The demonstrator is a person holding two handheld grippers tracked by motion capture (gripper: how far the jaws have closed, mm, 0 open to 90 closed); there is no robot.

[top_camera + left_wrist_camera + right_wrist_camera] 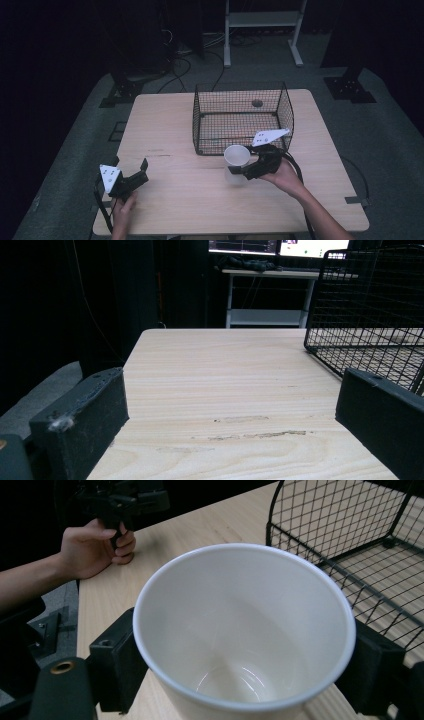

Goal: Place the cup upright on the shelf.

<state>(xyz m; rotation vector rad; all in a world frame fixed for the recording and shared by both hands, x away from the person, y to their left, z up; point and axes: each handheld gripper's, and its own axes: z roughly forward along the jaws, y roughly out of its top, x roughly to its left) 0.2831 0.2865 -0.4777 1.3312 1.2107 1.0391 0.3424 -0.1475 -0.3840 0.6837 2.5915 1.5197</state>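
A white paper cup (236, 159) stands upright and empty in front of the wire basket's near wall. My right gripper (240, 169) is shut on it, one black jaw pressing each side of the cup just under the rim. In the right gripper view the cup (240, 635) sits between both jaws of the right gripper (245, 666). My left gripper (131, 166) is at the table's near left, held in a hand, jaws open. The left gripper (235, 420) has only bare wood between its jaws.
A black wire basket (240, 117) stands open-topped at the middle back of the light wooden table (170, 125). The basket (370, 315) is to the right of the left gripper. A white shelf frame (262, 22) and cables lie on the floor behind.
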